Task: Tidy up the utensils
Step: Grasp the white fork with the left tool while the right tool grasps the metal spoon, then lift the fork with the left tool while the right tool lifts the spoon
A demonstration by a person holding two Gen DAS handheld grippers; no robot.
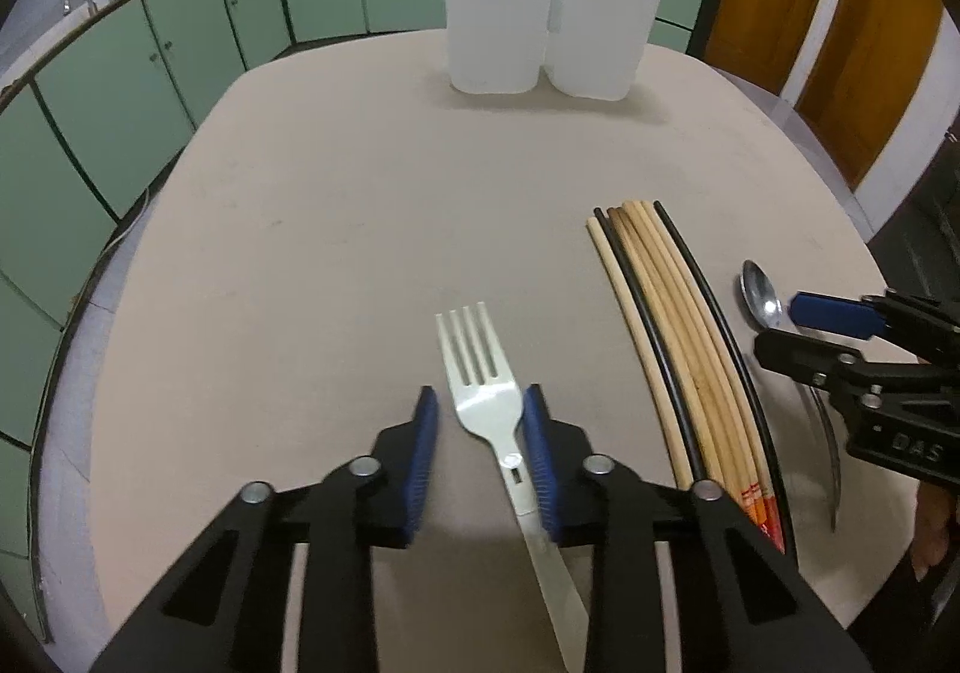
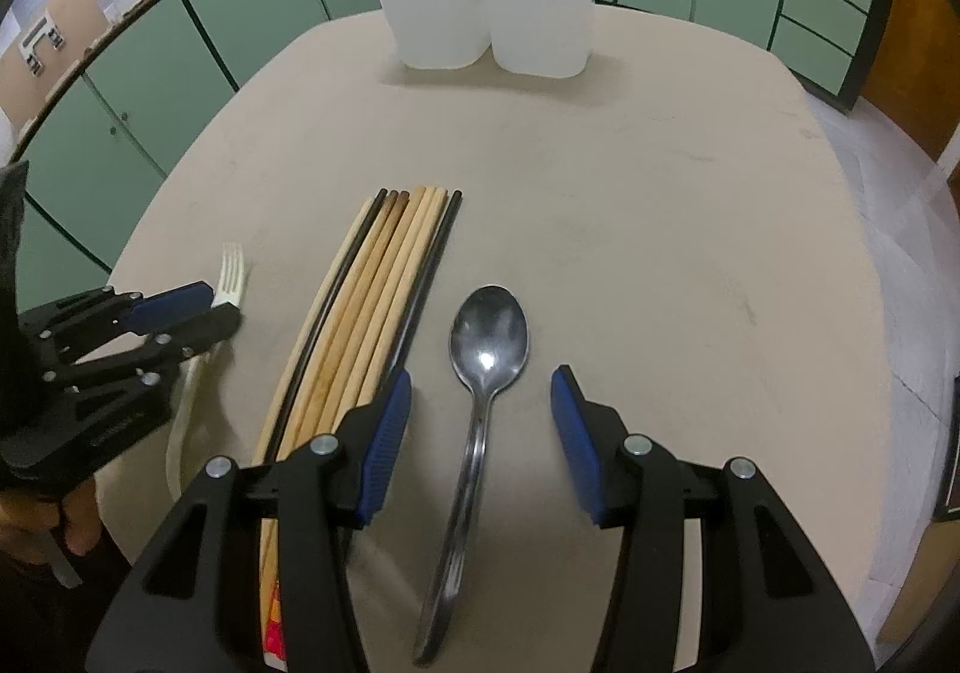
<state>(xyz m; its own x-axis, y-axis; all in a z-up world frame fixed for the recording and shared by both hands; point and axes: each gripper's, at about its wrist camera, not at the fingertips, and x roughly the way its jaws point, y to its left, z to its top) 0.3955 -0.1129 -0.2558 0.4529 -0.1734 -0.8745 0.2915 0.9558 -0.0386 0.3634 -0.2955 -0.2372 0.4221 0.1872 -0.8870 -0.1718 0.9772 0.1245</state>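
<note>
White plastic, the fork [image 1: 480, 373] lies on the table [image 1: 336, 229] left of the chopsticks [image 1: 678, 349]; the spoon [image 2: 486, 349] lies right of them. The left tool [image 1: 480, 421] is partly open astride the fork's neck, one pad touching. The right tool [image 2: 480, 403] stands half open, clear of the spoon. Pick-up is judged in hand; closing comes next, then carrying to the holder [image 1: 540, 12] beyond the chopsticks.

Both pitched steeply down. Left gripper [image 1: 480, 439] with jaws part closed, right pad [image 1: 543, 469] against a fork [image 1: 480, 373], left pad clear. Right gripper [image 2: 480, 433] jaws apart, pads touching nothing.
</note>
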